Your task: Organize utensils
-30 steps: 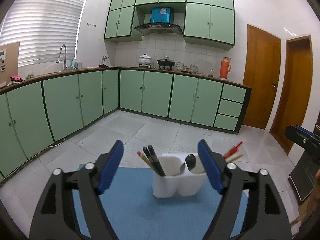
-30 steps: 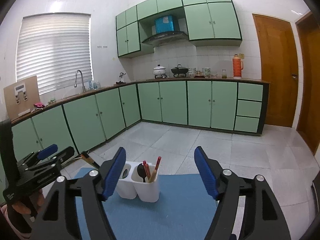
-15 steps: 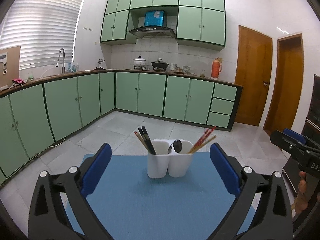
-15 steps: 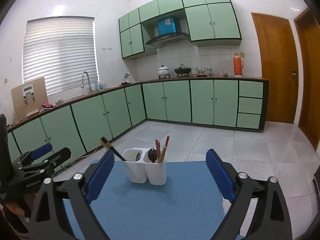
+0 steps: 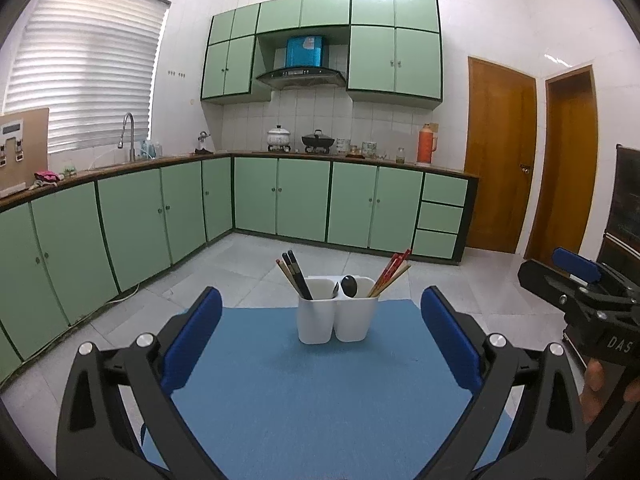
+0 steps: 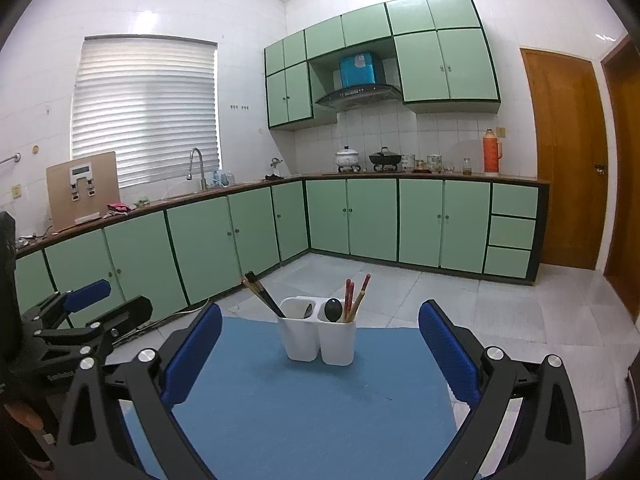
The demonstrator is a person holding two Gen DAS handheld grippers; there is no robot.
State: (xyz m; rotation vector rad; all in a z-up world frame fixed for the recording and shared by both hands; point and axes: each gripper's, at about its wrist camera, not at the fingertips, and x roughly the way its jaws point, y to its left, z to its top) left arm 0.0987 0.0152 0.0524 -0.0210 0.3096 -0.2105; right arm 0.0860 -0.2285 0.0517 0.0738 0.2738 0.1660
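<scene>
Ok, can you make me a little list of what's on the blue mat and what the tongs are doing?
holder: white plastic two-cup utensil holder, standing on the blue fabric mat
left cup: dark chopsticks, leaning left
right cup: red and wooden chopsticks leaning right, plus a black spoon
left tongs: open, empty
right tongs: open, empty
loose utensils on mat: none seen

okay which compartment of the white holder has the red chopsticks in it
The right compartment as seen from the left wrist camera: the red chopsticks lean out of it beside a dark spoon. The left compartment holds the dark chopsticks.
</scene>
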